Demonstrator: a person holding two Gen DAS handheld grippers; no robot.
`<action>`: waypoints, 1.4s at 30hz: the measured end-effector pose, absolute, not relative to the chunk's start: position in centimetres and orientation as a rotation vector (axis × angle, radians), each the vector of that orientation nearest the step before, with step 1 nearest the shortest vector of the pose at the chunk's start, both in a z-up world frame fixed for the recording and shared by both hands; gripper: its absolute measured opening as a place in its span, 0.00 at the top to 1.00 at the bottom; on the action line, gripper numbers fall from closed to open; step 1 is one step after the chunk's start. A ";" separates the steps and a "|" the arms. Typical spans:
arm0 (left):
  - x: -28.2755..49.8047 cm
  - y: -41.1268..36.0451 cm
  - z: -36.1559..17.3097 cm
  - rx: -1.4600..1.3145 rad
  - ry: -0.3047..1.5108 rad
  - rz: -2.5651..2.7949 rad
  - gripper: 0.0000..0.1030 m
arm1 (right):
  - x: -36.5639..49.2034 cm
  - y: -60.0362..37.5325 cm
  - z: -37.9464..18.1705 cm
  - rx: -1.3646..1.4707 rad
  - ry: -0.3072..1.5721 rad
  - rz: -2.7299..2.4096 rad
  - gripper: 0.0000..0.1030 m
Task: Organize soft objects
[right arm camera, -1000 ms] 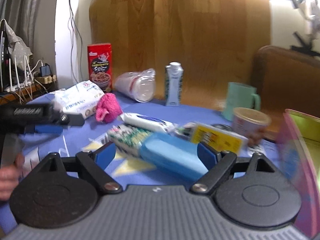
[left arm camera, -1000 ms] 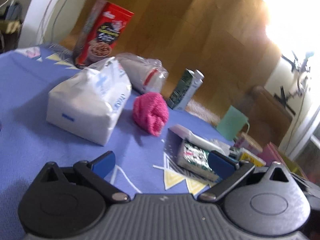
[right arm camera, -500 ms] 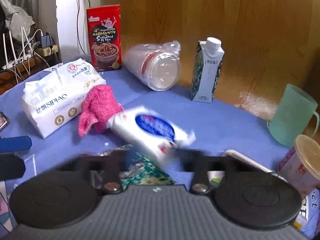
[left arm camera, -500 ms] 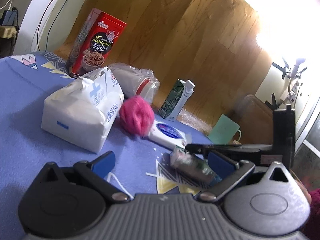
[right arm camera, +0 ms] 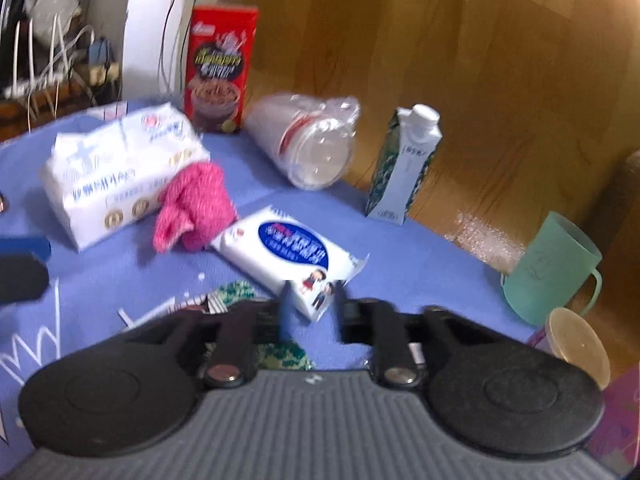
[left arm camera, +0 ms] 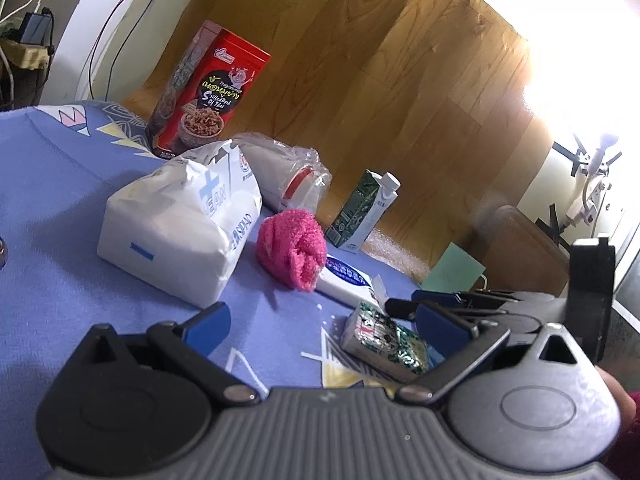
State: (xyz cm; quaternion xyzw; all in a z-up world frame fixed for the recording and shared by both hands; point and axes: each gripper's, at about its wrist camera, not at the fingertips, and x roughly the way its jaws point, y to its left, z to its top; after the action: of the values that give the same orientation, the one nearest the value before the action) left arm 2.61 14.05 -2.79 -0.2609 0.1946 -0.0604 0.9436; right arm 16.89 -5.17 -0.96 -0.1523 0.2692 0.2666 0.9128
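Note:
A pink fluffy cloth (left arm camera: 291,254) (right arm camera: 195,205) lies on the blue tablecloth between a large white tissue pack (left arm camera: 180,232) (right arm camera: 116,168) and a small white wet-wipe pack (right arm camera: 286,256) (left arm camera: 346,280). My right gripper (right arm camera: 312,308) has its jaws closed in on the near corner of the wet-wipe pack, which rests on the table; it also shows in the left wrist view (left arm camera: 404,306). My left gripper (left arm camera: 324,320) is open and empty, low over the cloth in front of the tissue pack. A green patterned packet (left arm camera: 380,336) lies between its fingers.
A red cereal box (left arm camera: 208,92), a bagged stack of plastic cups (right arm camera: 308,144) and a green-white carton (right arm camera: 404,160) stand at the back. A mint mug (right arm camera: 552,268) and a lidded cup (right arm camera: 576,340) are at the right. Wooden wall behind.
My right gripper moved forward to the wet-wipe pack and its jaws closed in on the pack's corner. My left gripper drew back slightly and stayed open.

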 end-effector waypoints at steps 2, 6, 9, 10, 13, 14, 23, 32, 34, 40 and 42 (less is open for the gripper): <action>2.6 14.1 -2.8 -0.537 0.398 -0.126 0.01 | 17.1 -4.7 -1.1 -0.346 0.547 0.549 0.58; 2.6 14.1 -2.8 -0.538 0.397 -0.132 0.01 | 17.8 -3.5 -0.9 -0.377 0.536 0.565 0.48; 2.6 14.1 -2.8 -0.543 0.396 -0.136 0.01 | 18.8 -2.5 -0.7 -0.379 0.549 0.585 0.28; 2.6 14.1 -2.9 -0.546 0.396 -0.137 0.01 | 19.2 -2.2 -0.8 -0.372 0.564 0.601 0.16; 2.7 14.2 -2.9 -0.555 0.397 -0.142 0.01 | 21.2 -1.3 -1.1 -0.362 0.627 0.624 0.08; 2.7 14.2 -2.9 -0.557 0.397 -0.144 0.01 | 21.9 -1.1 -1.3 -0.361 0.662 0.631 0.07; 2.7 14.6 -3.1 -0.582 0.397 -0.159 0.00 | 24.8 0.5 -1.8 -0.264 0.792 0.645 0.28; 2.7 14.8 -3.2 -0.589 0.396 -0.154 0.00 | 22.4 0.0 -0.2 -0.371 0.651 0.589 0.85; 2.6 14.9 -3.2 -0.588 0.395 -0.152 0.00 | 21.5 -0.2 0.3 -0.423 0.604 0.571 0.88; 2.6 15.3 -3.2 -0.597 0.394 -0.142 0.00 | 17.3 -1.4 1.9 -0.525 0.494 0.581 0.91; 2.7 15.4 -3.2 -0.602 0.396 -0.140 0.01 | 15.7 -2.0 2.5 -0.540 0.445 0.580 0.98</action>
State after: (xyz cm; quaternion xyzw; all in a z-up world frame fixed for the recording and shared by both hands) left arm 2.65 15.43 -3.22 -0.2944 0.1937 -0.0684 0.9333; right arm 15.70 -2.00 2.53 -0.2608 0.2150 0.2802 0.8985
